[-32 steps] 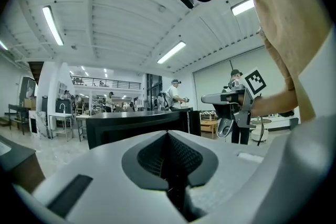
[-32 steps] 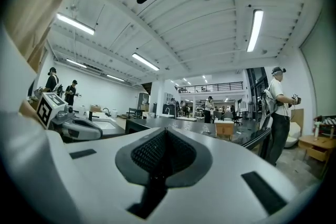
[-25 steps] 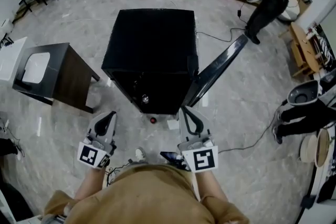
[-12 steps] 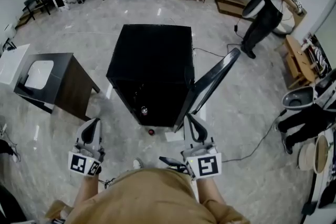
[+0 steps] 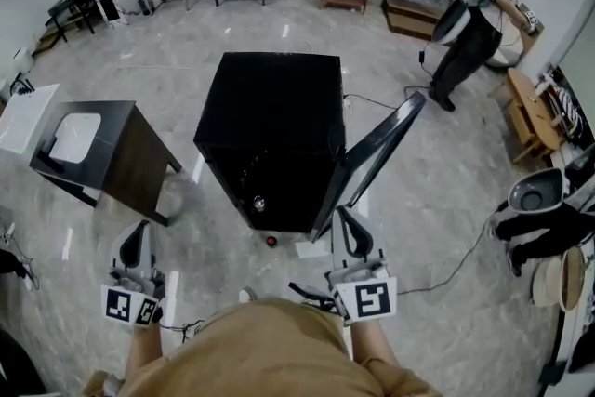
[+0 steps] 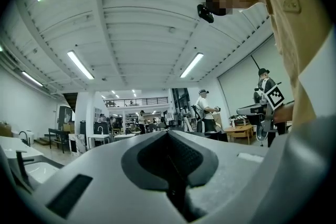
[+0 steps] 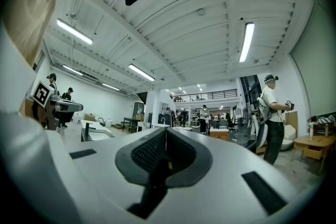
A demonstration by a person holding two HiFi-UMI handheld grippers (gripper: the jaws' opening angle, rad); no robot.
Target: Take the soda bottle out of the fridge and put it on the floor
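Left tool [image 5: 138, 232] — jaws together, nothing held; right tool [image 5: 346, 220] likewise. Each carries a cube with black-and-white square markers. Soda bottle [image 5: 271, 241] — apparently the small red-topped item on the floor [image 5: 437, 200], just before the open black fridge [image 5: 270, 107].

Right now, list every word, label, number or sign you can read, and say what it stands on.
No readable words or numbers anywhere.
Left marker cube: black-and-white square pattern, no letters.
Right marker cube: the same.
Shirt emblem: triangular, too small to read.
White sheet: too small to read.
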